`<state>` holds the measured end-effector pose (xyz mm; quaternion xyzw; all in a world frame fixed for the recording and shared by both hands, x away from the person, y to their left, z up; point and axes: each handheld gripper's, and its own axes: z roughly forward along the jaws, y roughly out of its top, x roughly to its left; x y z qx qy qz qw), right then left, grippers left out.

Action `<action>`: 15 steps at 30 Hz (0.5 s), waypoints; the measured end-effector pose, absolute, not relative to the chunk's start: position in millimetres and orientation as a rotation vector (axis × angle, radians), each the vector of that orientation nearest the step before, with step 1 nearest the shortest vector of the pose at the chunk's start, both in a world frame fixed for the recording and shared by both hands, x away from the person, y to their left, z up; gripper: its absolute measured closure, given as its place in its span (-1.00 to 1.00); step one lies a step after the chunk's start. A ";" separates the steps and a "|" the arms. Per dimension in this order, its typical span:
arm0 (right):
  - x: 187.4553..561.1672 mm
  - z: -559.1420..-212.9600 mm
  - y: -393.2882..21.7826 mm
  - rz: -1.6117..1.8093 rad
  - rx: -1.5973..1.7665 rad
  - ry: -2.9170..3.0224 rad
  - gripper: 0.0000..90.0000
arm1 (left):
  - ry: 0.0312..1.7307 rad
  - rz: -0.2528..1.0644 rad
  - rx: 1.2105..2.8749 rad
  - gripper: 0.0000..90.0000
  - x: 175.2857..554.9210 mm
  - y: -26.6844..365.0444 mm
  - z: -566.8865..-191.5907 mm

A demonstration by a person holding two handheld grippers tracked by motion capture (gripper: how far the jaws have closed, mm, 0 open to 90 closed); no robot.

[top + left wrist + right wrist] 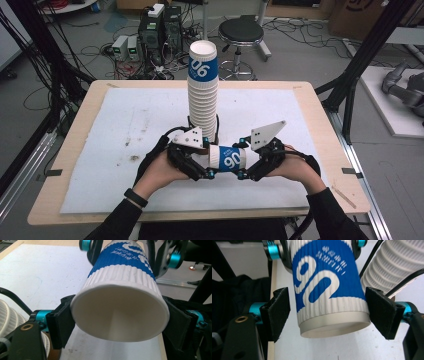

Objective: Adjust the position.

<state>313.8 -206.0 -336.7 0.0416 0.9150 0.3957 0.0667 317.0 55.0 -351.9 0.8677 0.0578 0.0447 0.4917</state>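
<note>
While the cup lay sideways at the stack's six o'clock, the left gripper clamped its rim and the right gripper bracketed its base, apparently loosely, probably to pass it across.

High view looks down over the table; both gripper views closely share the cup

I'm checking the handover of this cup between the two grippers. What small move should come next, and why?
Probably close the right gripper onto the base of the blue-and-white ribbed paper cup: its left pad stands off the wall, while the left gripper already clamps the rim end, cup lying sideways before the tall cup stack.
</note>
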 end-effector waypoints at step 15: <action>320.5 -339.6 -213.6 1.358 0.146 2.746 -0.36 | 0.187 0.056 1.936 -0.76 319.3 64.4 -348.3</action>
